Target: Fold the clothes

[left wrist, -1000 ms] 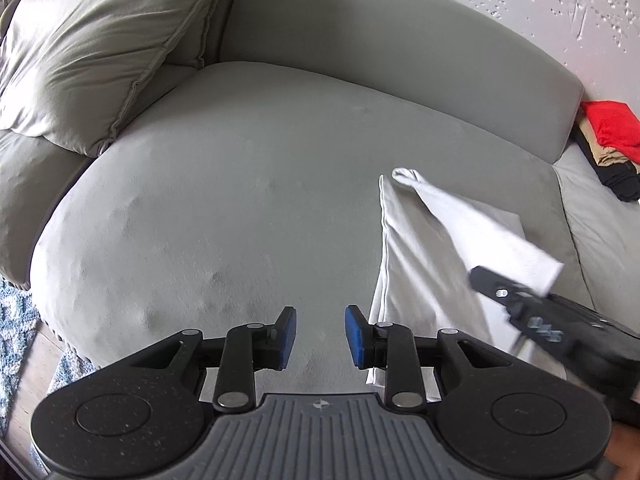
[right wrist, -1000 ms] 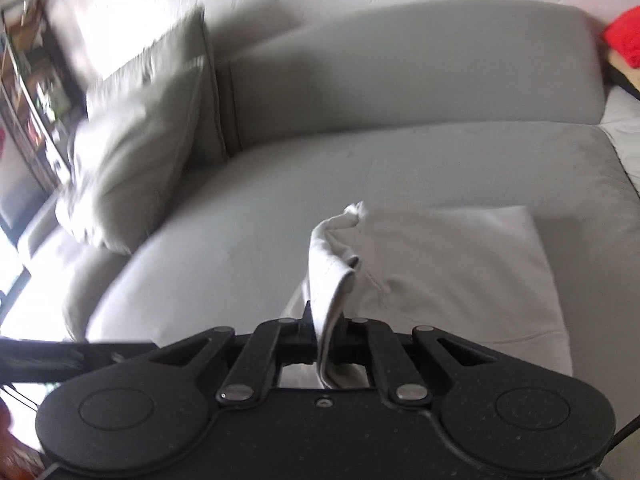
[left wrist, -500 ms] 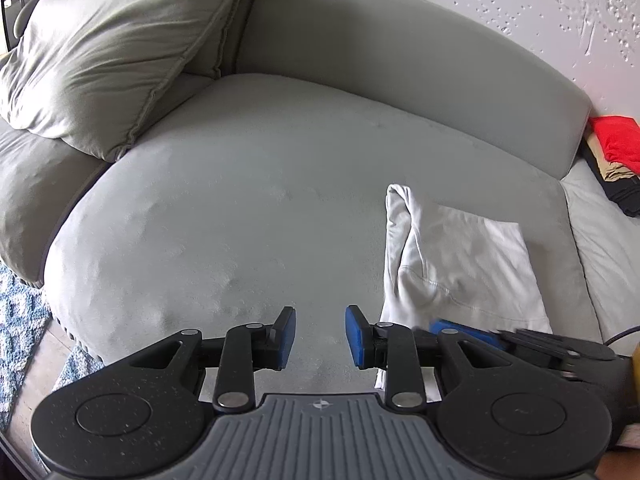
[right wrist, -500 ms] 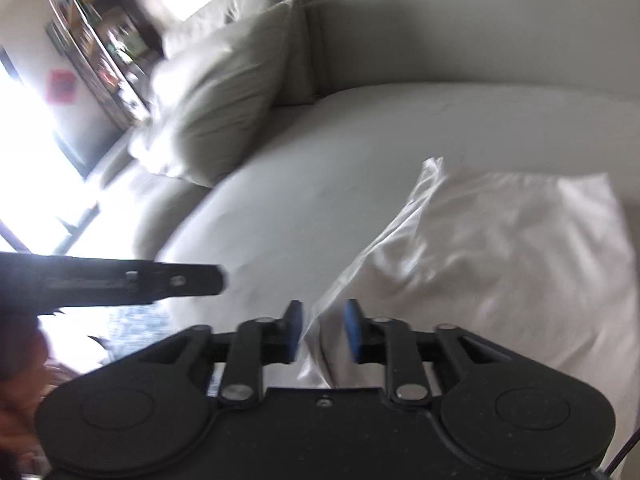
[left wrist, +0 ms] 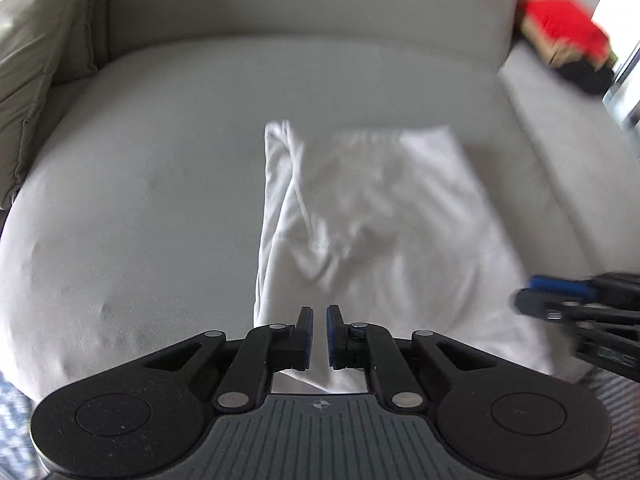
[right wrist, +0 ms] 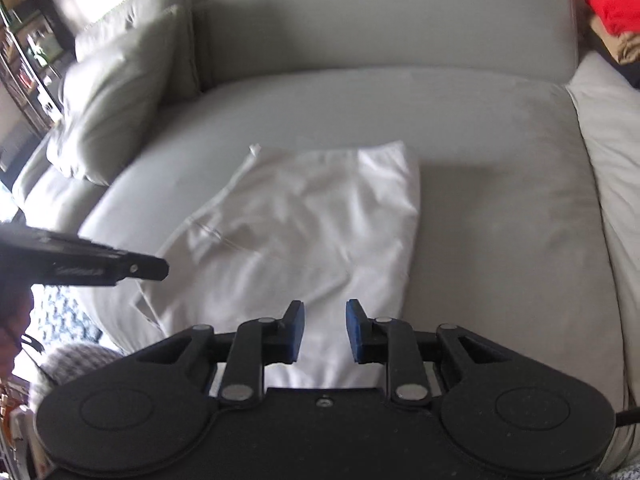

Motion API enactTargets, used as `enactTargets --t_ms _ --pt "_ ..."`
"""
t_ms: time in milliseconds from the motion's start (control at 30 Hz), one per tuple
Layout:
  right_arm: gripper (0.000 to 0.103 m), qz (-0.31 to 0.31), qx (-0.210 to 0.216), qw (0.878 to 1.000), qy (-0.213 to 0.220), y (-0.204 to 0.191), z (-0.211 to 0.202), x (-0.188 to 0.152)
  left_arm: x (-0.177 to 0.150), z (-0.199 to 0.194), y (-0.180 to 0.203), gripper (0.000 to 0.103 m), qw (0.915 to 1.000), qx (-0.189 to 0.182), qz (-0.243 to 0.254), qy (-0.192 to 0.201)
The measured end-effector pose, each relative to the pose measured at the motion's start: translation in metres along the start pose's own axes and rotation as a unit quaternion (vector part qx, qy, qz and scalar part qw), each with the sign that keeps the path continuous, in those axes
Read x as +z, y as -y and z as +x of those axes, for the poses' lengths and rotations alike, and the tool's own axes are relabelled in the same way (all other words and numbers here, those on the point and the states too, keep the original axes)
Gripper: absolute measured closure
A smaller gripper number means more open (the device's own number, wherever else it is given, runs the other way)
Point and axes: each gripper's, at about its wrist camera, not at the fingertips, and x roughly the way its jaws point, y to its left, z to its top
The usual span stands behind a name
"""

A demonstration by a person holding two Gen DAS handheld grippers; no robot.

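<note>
Two hand-held black tools with blue-padded fingers hover over the near edge of a grey-green upholstered sofa seat (left wrist: 160, 184). At far left, a loose grey-green back cushion (right wrist: 116, 92) leans against the sofa corner, and beyond it a dark shelving unit (right wrist: 24, 52) stands, blurred. A blue-and-white patterned rug (right wrist: 68, 312) shows below the seat's front edge.

The left tool (left wrist: 319, 334) sits low above the near left part of a white, partly folded cloth garment (left wrist: 380, 216); its jaws are drawn almost together with a narrow slit between the pads, and nothing is held between them. In the right wrist view this tool (right wrist: 160, 269) enters from the left, its tip over the garment's left edge.

The garment lies flat on the middle of the seat, wrinkled, with a narrow folded strip along its left side ending in a small raised point at the far corner. Its near edge reaches the front of the seat.

The right tool (right wrist: 325, 330) is above the garment's near right part, its jaws spread apart and empty. In the left wrist view it (left wrist: 532, 294) reaches in from the right, blurred.

At far right, a stack of folded red, tan and black clothes (left wrist: 568, 52) rests on the adjoining seat, well apart from the white garment.
</note>
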Motion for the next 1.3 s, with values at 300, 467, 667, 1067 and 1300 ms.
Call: enactTargets --t_ms 300,467,667,1067,1300 --pt "0.085 -0.046 -0.015 0.996 -0.079 -0.006 0.025 -0.007 -0.001 0.019 -0.006 0.095 0.9994 0.014 0.003 -0.031" --pt "0.087 -0.05 -0.018 0.993 -0.106 0.0 0.011 -0.011 -0.006 0.006 -0.016 0.092 0.9992 0.027 -0.002 -0.031" --pt "0.087 0.007 -0.001 0.999 -0.049 0.021 -0.014 0.008 0.01 -0.036 -0.018 0.092 0.9994 0.003 0.02 0.028" --pt "0.103 0.165 0.02 0.986 0.011 0.064 0.08 0.046 0.048 0.045 -0.003 0.094 0.9995 0.025 0.017 -0.005" --pt "0.097 0.249 0.014 0.963 0.103 0.112 0.062 0.055 0.063 0.006 -0.024 0.097 0.9956 -0.009 0.027 0.09"
